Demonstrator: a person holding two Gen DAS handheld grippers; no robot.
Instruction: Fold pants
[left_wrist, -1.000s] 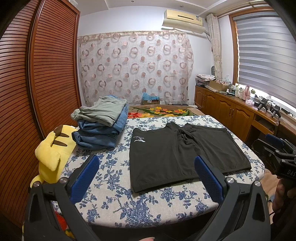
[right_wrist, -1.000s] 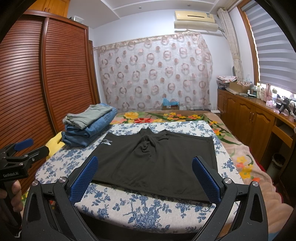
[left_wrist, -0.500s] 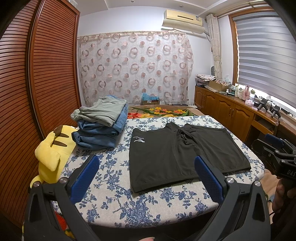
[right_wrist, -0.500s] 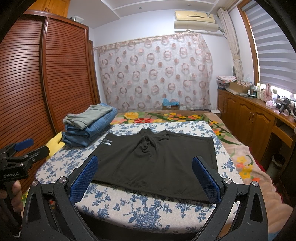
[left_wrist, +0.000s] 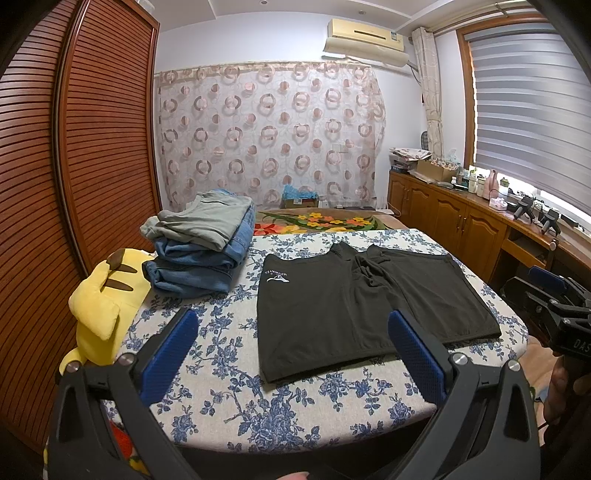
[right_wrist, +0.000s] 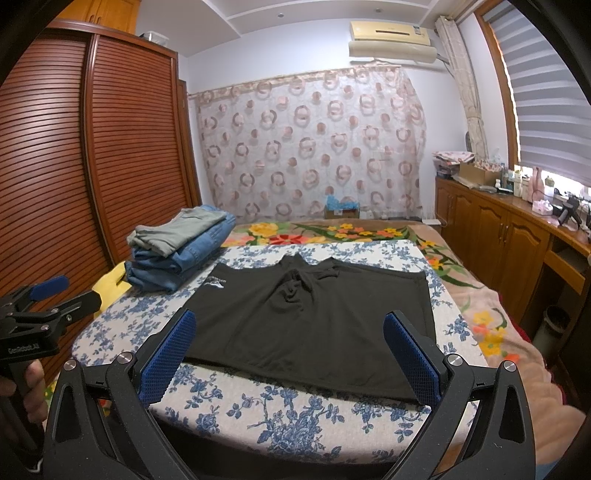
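Folded stack (left_wrist: 201, 247) beside black shorts (left_wrist: 362, 306), apart.

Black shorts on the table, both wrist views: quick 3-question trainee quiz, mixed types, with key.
1. True or false: the left claw is shut on the black shorts.
2. Multiple choice: what lies on top of the folded stack beside the shorts? A) a grey-green garment B) a white towel C) a red sweater
3. Fill in: the white logo sits on the shorts' ____ leg, as the left wrist view shows it.

Key
1. False. Both the left claw and the right claw are open and hang short of the shorts, which lie flat on the floral tablecloth.
2. A, above blue denim.
3. Left, towards the stack.
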